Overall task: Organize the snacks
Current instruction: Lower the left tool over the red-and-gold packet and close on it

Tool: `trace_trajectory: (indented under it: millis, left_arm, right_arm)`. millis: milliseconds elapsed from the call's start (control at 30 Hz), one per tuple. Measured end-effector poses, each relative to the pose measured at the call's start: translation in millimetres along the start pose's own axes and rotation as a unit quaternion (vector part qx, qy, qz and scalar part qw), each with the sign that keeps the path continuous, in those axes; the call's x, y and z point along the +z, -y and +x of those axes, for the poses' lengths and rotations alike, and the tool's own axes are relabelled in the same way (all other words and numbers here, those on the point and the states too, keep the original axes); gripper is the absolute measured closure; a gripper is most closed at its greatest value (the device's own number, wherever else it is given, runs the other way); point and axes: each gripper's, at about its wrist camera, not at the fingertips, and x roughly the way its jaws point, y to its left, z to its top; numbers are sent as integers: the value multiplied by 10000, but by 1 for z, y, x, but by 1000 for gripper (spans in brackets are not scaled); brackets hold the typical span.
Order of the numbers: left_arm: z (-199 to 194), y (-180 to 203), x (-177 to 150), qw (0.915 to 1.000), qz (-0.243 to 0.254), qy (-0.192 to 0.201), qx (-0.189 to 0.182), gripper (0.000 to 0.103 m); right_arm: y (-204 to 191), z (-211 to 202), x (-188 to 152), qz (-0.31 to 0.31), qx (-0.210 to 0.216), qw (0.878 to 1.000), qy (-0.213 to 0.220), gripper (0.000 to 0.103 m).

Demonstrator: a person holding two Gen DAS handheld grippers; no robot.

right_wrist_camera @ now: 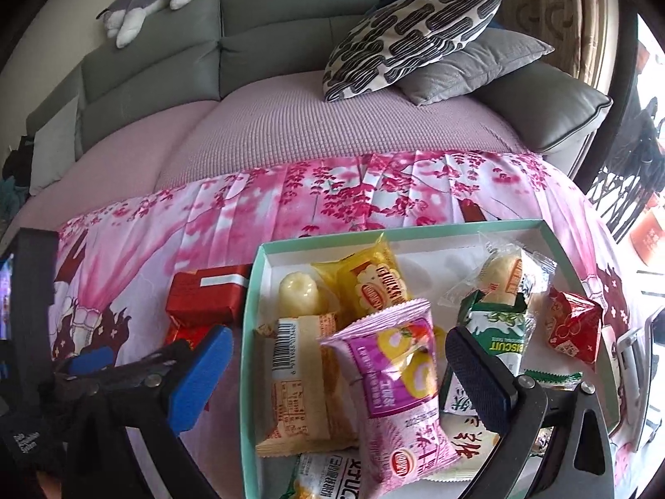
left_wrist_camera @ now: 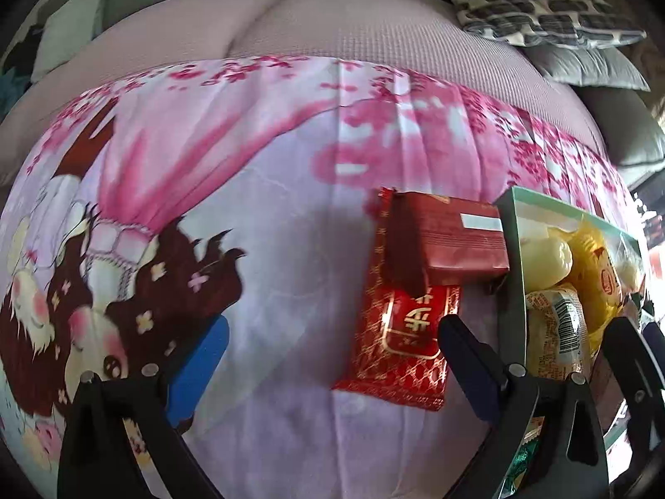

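A mint-edged box tray [right_wrist_camera: 254,291] holds several wrapped snacks, among them a pink roll-cake packet [right_wrist_camera: 399,391], a yellow packet [right_wrist_camera: 370,282] and a green biscuit packet [right_wrist_camera: 498,332]. My right gripper [right_wrist_camera: 336,366] is open above the tray, with the pink packet lying between its fingers. Left of the tray, on the pink cartoon cloth, a red box [left_wrist_camera: 453,241] lies partly on a flat red-and-gold packet [left_wrist_camera: 399,341]. My left gripper [left_wrist_camera: 332,357] is open just above the flat packet, holding nothing. The tray [left_wrist_camera: 509,249] shows at the right of the left wrist view.
A small red snack packet [right_wrist_camera: 573,328] lies on the cloth right of the tray. Behind the cloth is a sofa seat with a lilac cover [right_wrist_camera: 332,124], patterned and grey cushions [right_wrist_camera: 415,37], and a plush toy [right_wrist_camera: 153,0] on the backrest.
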Motion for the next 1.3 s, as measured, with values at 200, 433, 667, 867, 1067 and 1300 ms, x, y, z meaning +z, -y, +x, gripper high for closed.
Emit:
trace_trajectory:
  millis: [200, 433, 667, 867, 1067, 1300]
  left_arm:
    - [11, 20, 5, 9990, 437, -80, -73, 3]
    - [17, 18, 4, 9994, 318, -125, 90, 3]
    - [8, 16, 4, 9992, 392, -22, 34, 33]
    - [3, 17, 2, 9993, 381, 17, -44, 46]
    - [2, -1, -2, 9994, 308, -16, -155, 50]
    - [1, -13, -19, 9995, 172, -69, -254, 50]
  right_arm:
    - [4, -2, 3, 86, 14, 9999, 101, 0]
    - [6, 2, 4, 117, -9, 9999, 82, 0]
    - [9, 2, 3, 162, 16, 9999, 57, 0]
    - [11, 3, 2, 186, 11, 9998, 4, 0]
    - [10, 5, 1, 176, 24, 9998, -32, 0]
    - [5, 1, 0, 100, 133, 9999, 18, 0]
